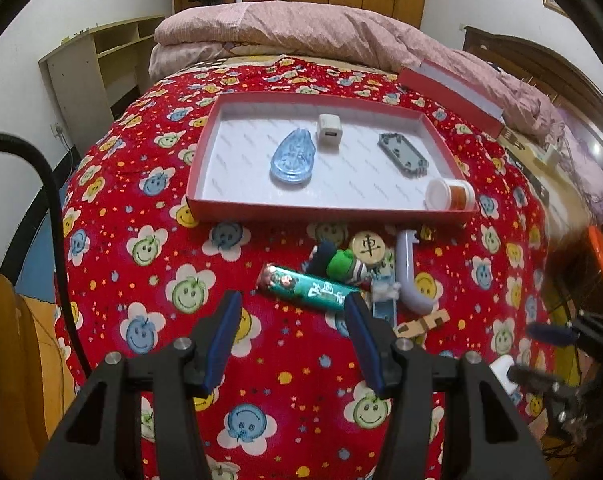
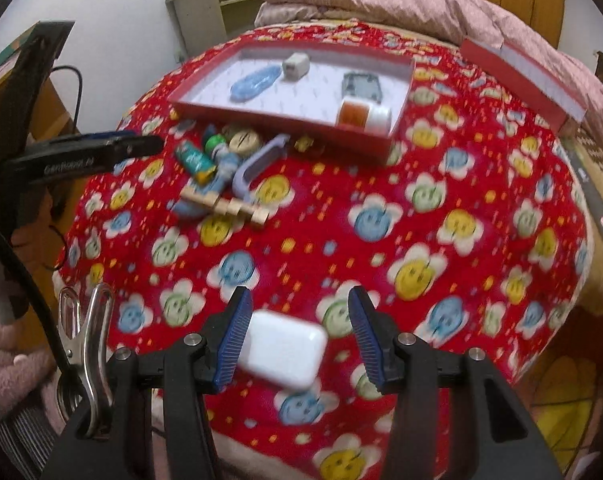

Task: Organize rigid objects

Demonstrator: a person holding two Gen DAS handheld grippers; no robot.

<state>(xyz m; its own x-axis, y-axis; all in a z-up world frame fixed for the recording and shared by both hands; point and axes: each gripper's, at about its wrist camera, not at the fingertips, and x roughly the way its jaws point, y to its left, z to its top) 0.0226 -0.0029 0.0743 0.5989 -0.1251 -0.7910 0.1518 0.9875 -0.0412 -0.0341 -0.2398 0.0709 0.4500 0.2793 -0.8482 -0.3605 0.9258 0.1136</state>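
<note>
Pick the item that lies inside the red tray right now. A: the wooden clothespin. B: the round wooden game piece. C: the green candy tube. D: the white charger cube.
D: the white charger cube sits on the white floor of the red tray, while the other three lie on the bedspread in front of the tray.

Soft printed cloth bedspread [image 1: 149, 208]; matt cardboard tray [image 1: 325, 212]; glossy white plastic case [image 2: 283, 354]; shiny metal clip [image 2: 86, 344]; ridged blue gripper pads [image 2: 234, 340].

light: even indoor, soft shadows | right wrist view: motion-blurred | edges: fisheye-bent, dark corners
</note>
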